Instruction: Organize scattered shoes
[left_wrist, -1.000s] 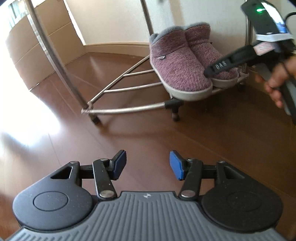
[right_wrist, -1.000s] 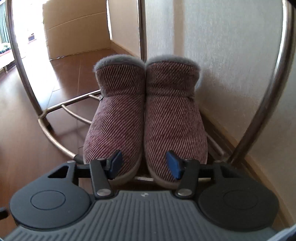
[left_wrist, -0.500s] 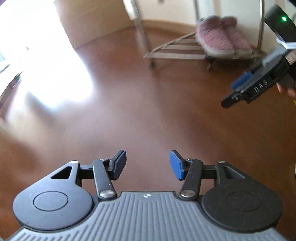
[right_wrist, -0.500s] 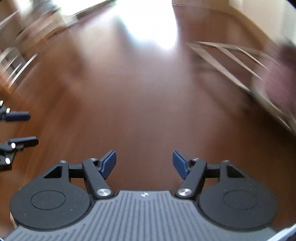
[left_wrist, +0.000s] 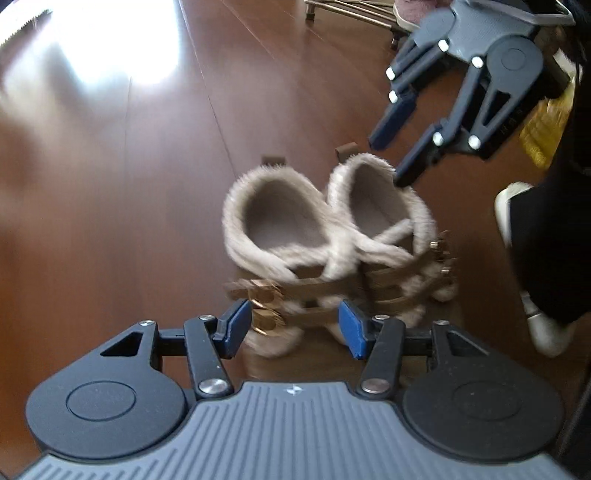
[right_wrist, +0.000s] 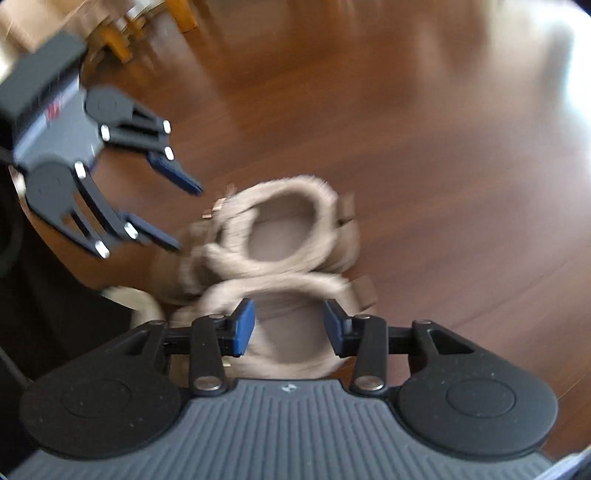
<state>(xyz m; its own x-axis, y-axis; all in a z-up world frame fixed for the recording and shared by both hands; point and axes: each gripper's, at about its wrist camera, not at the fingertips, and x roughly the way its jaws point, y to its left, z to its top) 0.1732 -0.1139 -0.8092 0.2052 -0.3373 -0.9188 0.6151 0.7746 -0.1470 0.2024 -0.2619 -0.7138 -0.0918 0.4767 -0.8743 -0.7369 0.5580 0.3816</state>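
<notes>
Both tools, the left tool (left_wrist: 291, 325) and the right tool (right_wrist: 290, 326), hang unclenched and empty over the beige fur-lined shoes (left_wrist: 332, 236) standing together on the wood floor (left_wrist: 110, 184), right jaws just narrowing, so pickup begins: each must next descend and clamp one shoe's rim.

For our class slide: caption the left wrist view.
Left gripper and right gripper hover open above two fur-lined beige shoes on wooden floor.

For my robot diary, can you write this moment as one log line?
target: furry sandals on floor | left claw: open above them | right claw: open, jaws just closing, nothing gripped
</notes>
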